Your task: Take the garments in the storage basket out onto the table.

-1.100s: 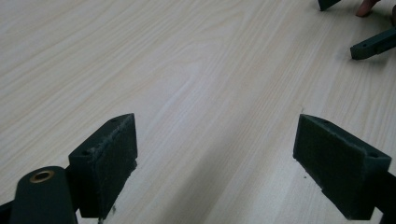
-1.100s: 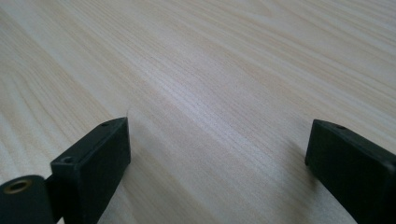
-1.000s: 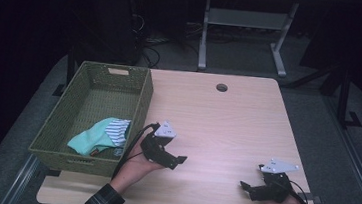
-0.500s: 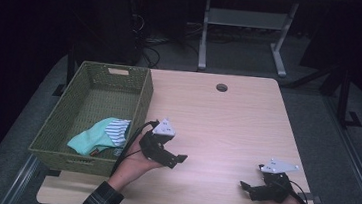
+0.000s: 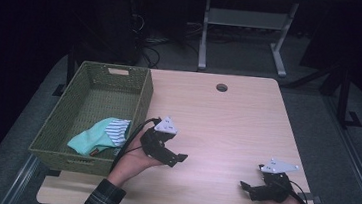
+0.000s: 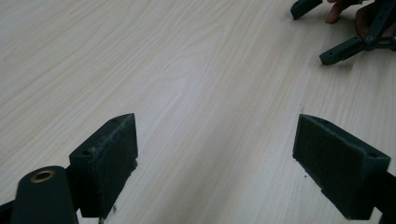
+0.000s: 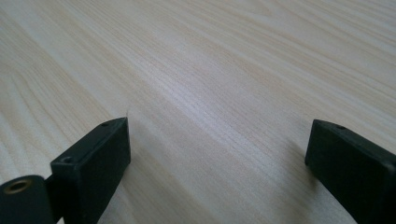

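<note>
your left tool (image 5: 176, 158) sits low over the table (image 5: 227, 121) with its jaws spread wide and nothing between them; in the left gripper view only bare wood grain lies between the two black pads (image 6: 109, 158). just beside this tool, on its outer side, stands the green woven basket (image 5: 142, 95), and inside the basket lies a teal cloth with a striped part (image 5: 98, 135), near the basket's closer end and close to your left hand (image 5: 133, 160). the tool's cable loops back past the basket wall toward your sleeve.

your right tool (image 5: 248, 188) rests near the table's closer edge, well apart from the left tool, its jaws likewise standing apart and holding nothing; the right gripper view has plain tabletop between them. from the left gripper view, the right tool shows far off at the upper corner with your fingertip beside it. ahead of both tools, a small round hole (image 5: 221, 87) sits near the table's far edge.
</note>
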{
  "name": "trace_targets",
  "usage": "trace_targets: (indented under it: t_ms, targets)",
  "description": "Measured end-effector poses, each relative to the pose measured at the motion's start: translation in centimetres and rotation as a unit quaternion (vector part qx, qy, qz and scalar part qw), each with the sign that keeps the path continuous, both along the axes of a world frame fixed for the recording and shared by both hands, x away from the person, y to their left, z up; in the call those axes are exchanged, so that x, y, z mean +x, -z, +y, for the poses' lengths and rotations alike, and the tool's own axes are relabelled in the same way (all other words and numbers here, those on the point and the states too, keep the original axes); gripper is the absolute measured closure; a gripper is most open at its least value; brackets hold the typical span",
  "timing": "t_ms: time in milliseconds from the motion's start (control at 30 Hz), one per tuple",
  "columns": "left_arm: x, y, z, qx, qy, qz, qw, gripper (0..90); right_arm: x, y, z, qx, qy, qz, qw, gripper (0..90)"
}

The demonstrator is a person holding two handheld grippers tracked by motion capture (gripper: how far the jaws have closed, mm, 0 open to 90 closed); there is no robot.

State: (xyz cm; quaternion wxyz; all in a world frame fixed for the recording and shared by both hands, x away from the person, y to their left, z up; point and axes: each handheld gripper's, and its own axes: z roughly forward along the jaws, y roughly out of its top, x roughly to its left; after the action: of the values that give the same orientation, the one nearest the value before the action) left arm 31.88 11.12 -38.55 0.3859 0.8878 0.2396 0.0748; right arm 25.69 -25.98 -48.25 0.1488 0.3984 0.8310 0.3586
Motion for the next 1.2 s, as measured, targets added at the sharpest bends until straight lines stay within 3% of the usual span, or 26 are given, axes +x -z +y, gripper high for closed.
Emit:
trace_targets:
  t_ms: [133, 300, 467, 533, 1200]
  targets:
    - [0.2, -0.7, 0.1, 0.007, 0.004, -0.006, 0.9999, 13.4, 0.0, 0.0, 0.0, 0.000, 0.000, 0.000, 1.0000, 6.2]
    - [0.4, -1.4, 0.6, -0.002, 0.014, 0.003, 0.9999, 13.0, 0.0, 0.0, 0.0, 0.000, 0.000, 0.000, 1.0000, 6.1]
    - [0.6, -1.7, 0.8, 0.006, 0.027, 0.016, 0.9995, 12.0, 0.0, 0.0, 0.0, -0.001, 0.000, 0.000, 1.0000, 6.1]
    - [0.6, -1.9, 1.0, 0.012, 0.029, 0.011, 0.9994, 11.9, 0.0, 0.0, 0.0, -0.001, 0.000, 0.000, 1.0000, 6.1]
    - [1.0, -3.2, 3.5, 0.007, 0.009, 0.004, 0.9999, 13.4, 0.0, 0.0, 0.0, -0.001, -0.001, -0.001, 1.0000, 6.1]
